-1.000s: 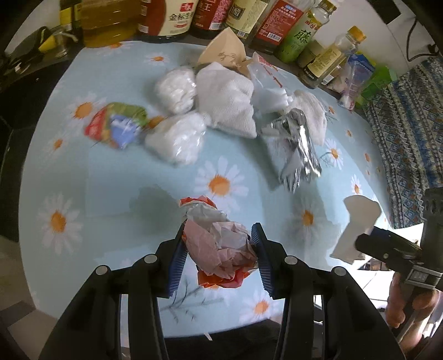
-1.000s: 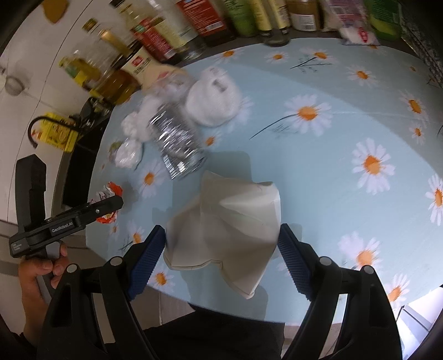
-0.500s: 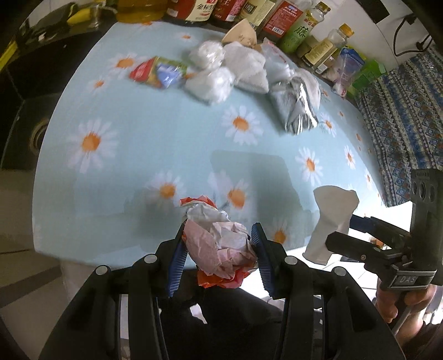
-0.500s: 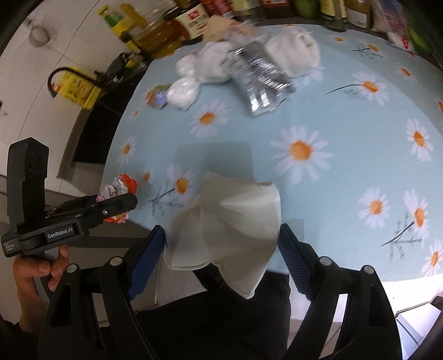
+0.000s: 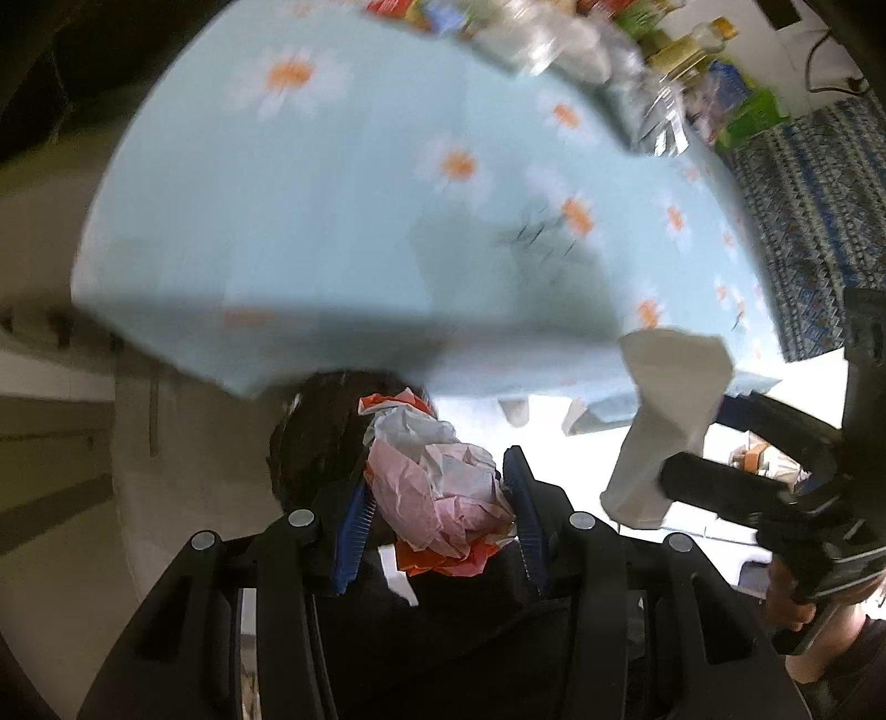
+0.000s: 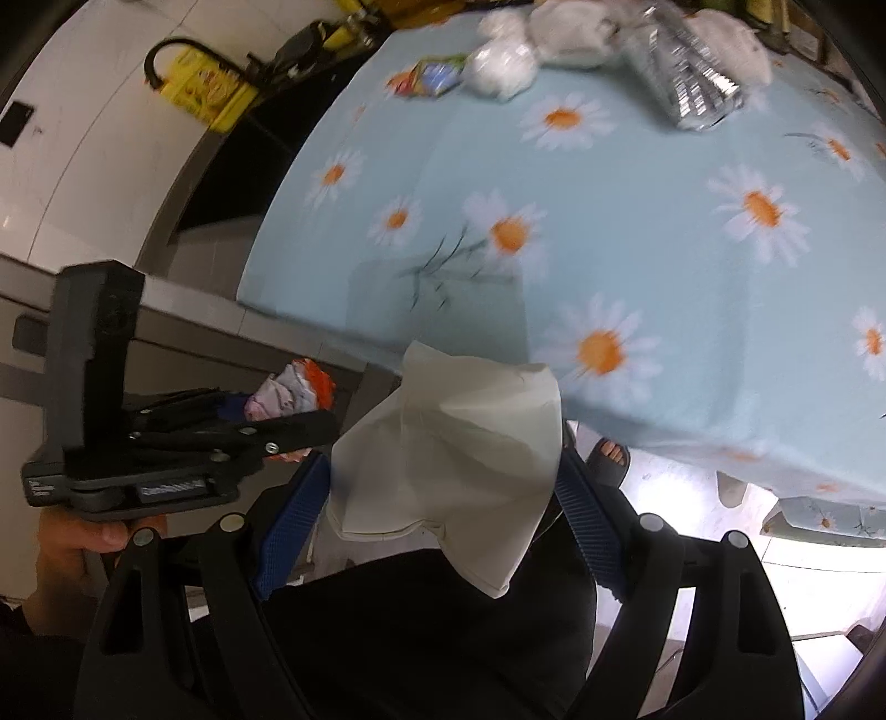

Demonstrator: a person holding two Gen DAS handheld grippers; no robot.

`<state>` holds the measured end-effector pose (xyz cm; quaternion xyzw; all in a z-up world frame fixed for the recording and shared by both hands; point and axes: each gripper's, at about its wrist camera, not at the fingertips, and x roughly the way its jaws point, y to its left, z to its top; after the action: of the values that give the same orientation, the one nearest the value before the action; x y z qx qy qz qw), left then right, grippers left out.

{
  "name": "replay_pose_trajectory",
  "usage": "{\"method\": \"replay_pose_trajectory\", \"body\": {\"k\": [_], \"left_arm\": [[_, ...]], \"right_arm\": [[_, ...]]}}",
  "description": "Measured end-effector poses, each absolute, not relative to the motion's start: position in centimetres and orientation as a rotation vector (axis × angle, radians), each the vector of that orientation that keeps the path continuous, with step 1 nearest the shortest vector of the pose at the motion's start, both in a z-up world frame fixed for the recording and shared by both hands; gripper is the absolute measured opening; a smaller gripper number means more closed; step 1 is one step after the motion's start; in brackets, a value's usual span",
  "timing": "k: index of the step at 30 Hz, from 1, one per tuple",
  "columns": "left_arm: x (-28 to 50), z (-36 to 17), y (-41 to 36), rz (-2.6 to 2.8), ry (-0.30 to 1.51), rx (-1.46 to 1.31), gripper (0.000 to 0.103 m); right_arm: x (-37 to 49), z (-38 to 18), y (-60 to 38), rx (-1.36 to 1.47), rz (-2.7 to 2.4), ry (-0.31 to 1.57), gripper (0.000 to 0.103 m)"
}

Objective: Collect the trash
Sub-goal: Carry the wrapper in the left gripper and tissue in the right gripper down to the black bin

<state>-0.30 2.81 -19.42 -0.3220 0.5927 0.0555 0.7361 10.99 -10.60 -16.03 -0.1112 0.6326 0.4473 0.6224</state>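
Fingers [image 5: 354, 515] of the left gripper [image 5: 437, 515] are pressed in on a crumpled paper wad [image 5: 437, 487], pink, white and orange, held at lower centre of the left wrist view, below the near edge of the tabletop [image 5: 332, 221]. The blue-padded fingers [image 6: 293, 526] of the right gripper [image 6: 443, 498] are set wider apart, with a cream paper piece [image 6: 459, 454] caught between them, both pads touching its sides; it sits at lower centre of the right wrist view, overlapping the tabletop edge.

At the right of the left wrist view the right gripper is seen side-on, the cream paper sticking up from it. At the left of the right wrist view the left gripper is seen with the wad at its tip and a hand [image 6: 72, 548] under it.

On the daisy-print cloth [image 6: 637, 221], along the upper part of the right wrist view, trash is noted: a silver foil bag [image 6: 686, 88], white plastic bundles [image 6: 504, 69] and a coloured snack wrapper [image 6: 429, 77], all near each other and well apart from both grippers. Bottles [image 5: 681, 44] are blurred at upper right of the left wrist view. A sandalled foot [image 6: 609, 459] shows beneath the cloth edge.
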Motion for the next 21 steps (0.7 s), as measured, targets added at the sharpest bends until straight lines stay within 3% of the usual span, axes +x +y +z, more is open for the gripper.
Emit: {"method": "replay_pose_trajectory", "body": {"k": [21], "left_arm": [[-3.4,-27.7,2.7,0.084,1.428,-0.805,0.044]], "right_arm": [[4.6,-25.2,-9.0,-0.444,1.036,1.536,0.082]]}}
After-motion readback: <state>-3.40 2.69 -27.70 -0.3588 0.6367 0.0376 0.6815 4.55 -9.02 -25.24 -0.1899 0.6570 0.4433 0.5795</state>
